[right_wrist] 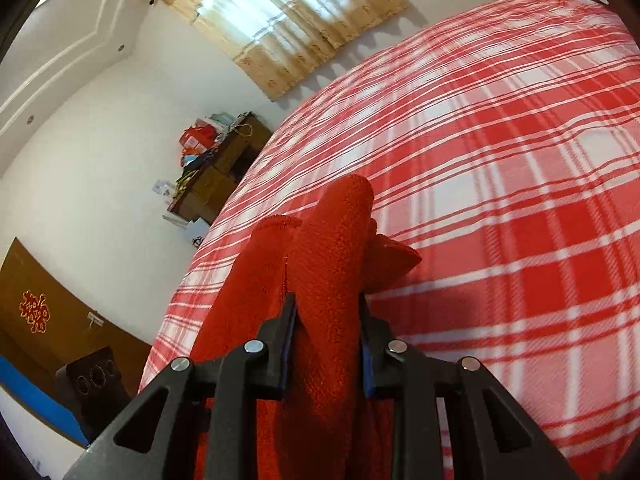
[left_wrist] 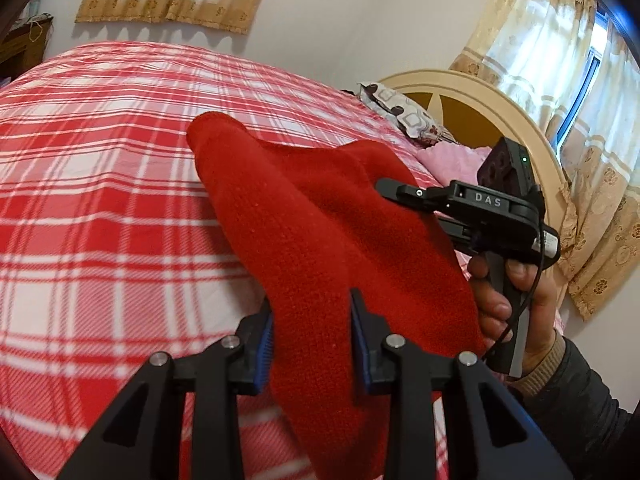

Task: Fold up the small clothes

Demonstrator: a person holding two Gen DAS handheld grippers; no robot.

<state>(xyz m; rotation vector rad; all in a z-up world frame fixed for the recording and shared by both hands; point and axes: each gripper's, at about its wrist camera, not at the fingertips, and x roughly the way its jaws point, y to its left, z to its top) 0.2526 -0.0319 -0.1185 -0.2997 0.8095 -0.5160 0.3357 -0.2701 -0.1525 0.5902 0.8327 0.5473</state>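
A red knitted garment hangs lifted above the red and white checked bed. My left gripper is shut on a bunched part of it, the cloth filling the gap between the blue pads. My right gripper is shut on another part of the same garment, whose sleeve end droops toward the bed. The right gripper's body and the hand holding it show at the right of the left wrist view, behind the cloth.
A patterned pillow and pink cloth lie at the headboard. A cluttered wooden cabinet stands beyond the bed's far edge. Curtained windows line the walls.
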